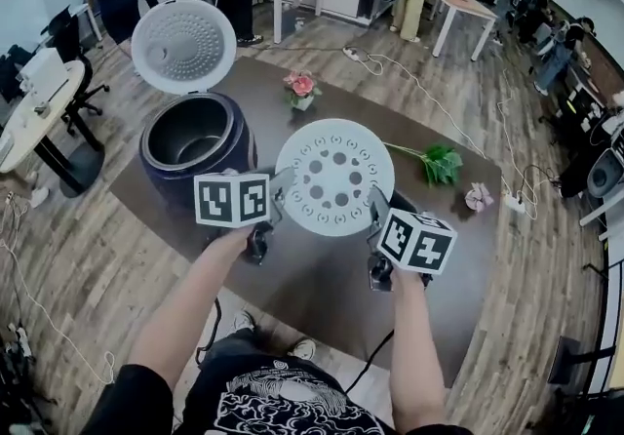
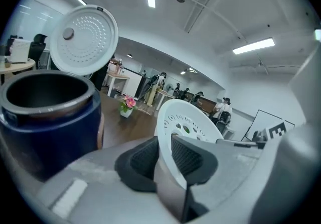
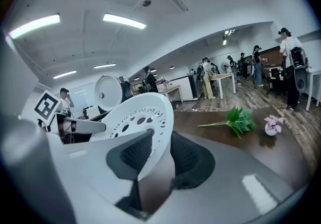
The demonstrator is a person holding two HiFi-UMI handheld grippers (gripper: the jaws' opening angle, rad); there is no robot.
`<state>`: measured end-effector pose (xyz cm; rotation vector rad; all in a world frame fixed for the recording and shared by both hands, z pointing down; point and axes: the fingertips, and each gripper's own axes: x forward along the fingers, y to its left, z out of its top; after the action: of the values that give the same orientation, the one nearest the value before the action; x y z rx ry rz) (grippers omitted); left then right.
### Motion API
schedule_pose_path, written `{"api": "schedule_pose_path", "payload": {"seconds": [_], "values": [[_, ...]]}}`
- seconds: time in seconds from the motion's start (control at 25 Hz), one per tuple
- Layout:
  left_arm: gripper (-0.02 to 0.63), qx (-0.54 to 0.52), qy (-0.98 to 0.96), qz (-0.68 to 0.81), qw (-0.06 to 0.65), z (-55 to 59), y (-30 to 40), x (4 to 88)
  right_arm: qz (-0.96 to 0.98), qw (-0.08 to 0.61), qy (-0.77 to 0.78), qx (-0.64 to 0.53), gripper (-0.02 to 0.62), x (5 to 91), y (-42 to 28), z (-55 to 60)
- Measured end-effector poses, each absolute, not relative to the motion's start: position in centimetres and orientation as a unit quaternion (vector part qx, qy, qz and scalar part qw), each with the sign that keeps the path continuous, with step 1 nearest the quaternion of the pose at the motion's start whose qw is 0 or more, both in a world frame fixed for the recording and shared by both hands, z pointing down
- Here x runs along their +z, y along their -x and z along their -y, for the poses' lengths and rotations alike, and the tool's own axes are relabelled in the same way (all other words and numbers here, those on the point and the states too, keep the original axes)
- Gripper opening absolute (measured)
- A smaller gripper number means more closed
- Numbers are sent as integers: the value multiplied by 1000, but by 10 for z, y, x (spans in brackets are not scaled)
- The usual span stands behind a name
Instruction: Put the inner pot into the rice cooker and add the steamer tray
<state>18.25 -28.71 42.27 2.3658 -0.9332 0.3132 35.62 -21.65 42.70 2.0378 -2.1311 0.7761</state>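
Grips the steamer tray [image 1: 334, 177] by opposite rims, left gripper [image 1: 281, 187] and right gripper [image 1: 376, 204] fingers [image 2: 143, 160] pinched narrow on its thin edge, probably for steadiness. Holds it above the counter [image 1: 322, 277], just beside the open rice cooker [image 1: 161, 179], inner pot [image 1: 190, 136] apparently seated already.

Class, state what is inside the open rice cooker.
The inner pot sits inside the rice cooker; nothing shows in it. Its near inner wall is hidden from this angle.
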Motion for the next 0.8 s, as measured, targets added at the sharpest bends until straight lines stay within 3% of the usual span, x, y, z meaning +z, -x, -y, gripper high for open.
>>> {"api": "schedule_pose_path", "payload": {"seconds": [0.8], "values": [[86, 42, -842, 474, 254, 374, 20, 350, 798, 42, -559, 222, 115, 355, -165, 349]]}}
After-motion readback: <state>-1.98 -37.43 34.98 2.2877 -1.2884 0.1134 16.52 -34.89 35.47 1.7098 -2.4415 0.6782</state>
